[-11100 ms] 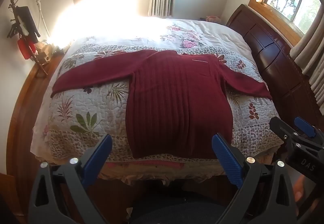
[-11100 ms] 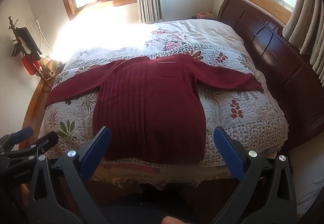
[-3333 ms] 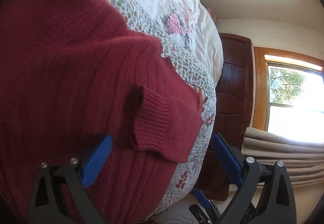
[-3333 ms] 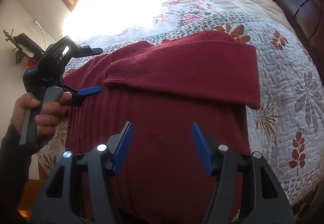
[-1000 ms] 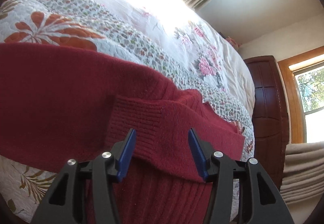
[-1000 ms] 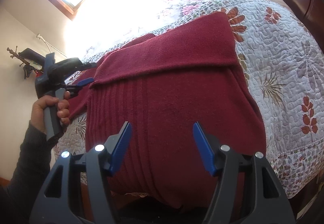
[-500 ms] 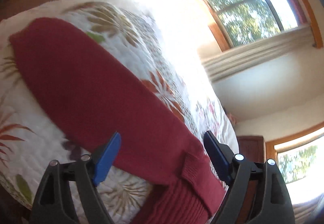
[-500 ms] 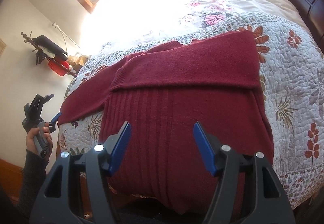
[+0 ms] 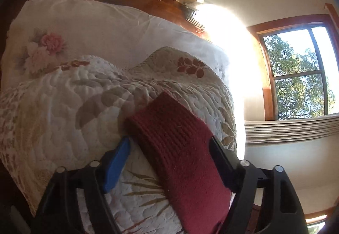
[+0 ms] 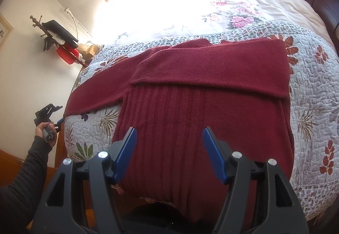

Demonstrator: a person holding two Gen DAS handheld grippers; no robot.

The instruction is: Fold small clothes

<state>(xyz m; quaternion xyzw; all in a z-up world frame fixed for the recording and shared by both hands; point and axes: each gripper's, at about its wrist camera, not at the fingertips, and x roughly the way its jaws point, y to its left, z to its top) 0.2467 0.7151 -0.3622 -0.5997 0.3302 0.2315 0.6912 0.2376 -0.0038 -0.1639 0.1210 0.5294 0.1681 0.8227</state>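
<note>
Flanking ribbed maroon cuff, left gripper

Dark red ribbed knit sleeve cuff lies between the spread fingers of the left gripper | cuff rests on a cream quilted leaf-print bedspread | wood-framed window bright at right, trees beyond

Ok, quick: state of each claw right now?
Left claw: open around the sleeve cuff, not clamped.
Right claw: open, holding nothing, over the sweater.
</note>
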